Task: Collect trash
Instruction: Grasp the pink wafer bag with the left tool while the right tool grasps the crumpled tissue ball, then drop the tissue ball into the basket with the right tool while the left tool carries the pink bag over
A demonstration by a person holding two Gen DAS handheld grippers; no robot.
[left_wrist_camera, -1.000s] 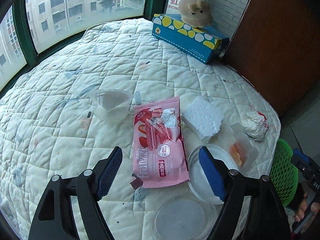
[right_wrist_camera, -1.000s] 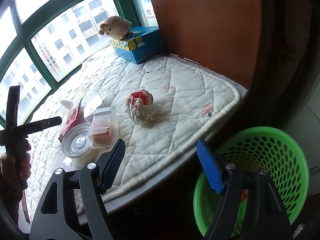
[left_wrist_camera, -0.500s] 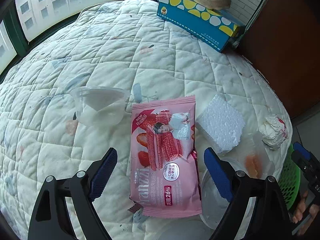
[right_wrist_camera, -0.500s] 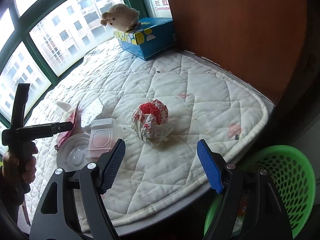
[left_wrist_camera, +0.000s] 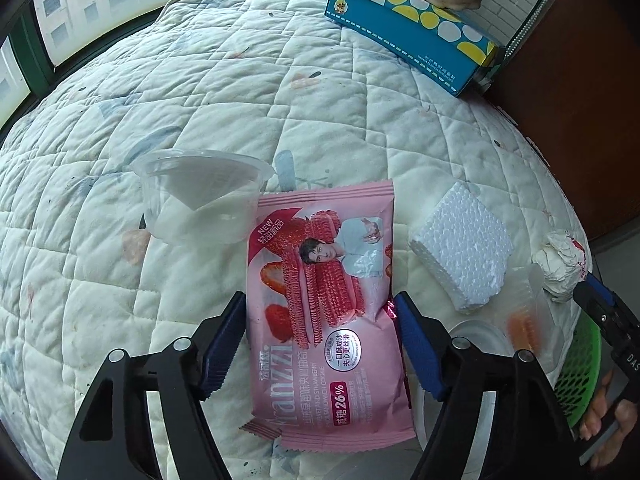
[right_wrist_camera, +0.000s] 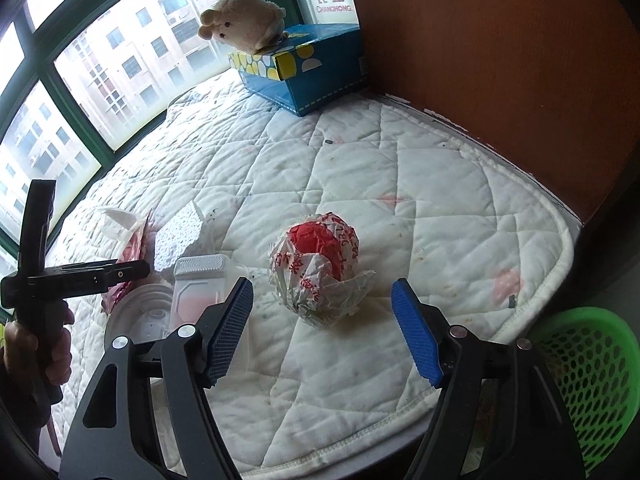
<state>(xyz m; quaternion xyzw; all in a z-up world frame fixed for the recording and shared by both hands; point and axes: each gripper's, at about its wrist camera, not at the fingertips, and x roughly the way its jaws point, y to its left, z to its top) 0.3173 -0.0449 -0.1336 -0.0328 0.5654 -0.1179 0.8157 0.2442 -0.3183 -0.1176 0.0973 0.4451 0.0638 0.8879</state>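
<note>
A pink snack wrapper (left_wrist_camera: 324,304) lies flat on the white quilted mattress (left_wrist_camera: 248,92). My left gripper (left_wrist_camera: 320,340) is open, its blue pads on either side of the wrapper's middle. A crumpled red-and-white paper ball (right_wrist_camera: 320,268) lies near the mattress's front edge; it also shows in the left wrist view (left_wrist_camera: 560,260). My right gripper (right_wrist_camera: 324,332) is open, just in front of the ball, pads apart on both sides. A green mesh basket (right_wrist_camera: 588,380) stands below the mattress edge at the right.
A clear plastic cup (left_wrist_camera: 200,196), a white foam block (left_wrist_camera: 460,244), a clear box with orange residue (right_wrist_camera: 200,288) and round plastic lids (right_wrist_camera: 136,320) lie around the wrapper. A blue tissue box (right_wrist_camera: 308,72) with a plush toy (right_wrist_camera: 244,20) stands at the back by a brown wall.
My left gripper has moved down and forward, so its pads now flank the pink wrapper. My right gripper has moved in from over the basket toward the paper ball.
</note>
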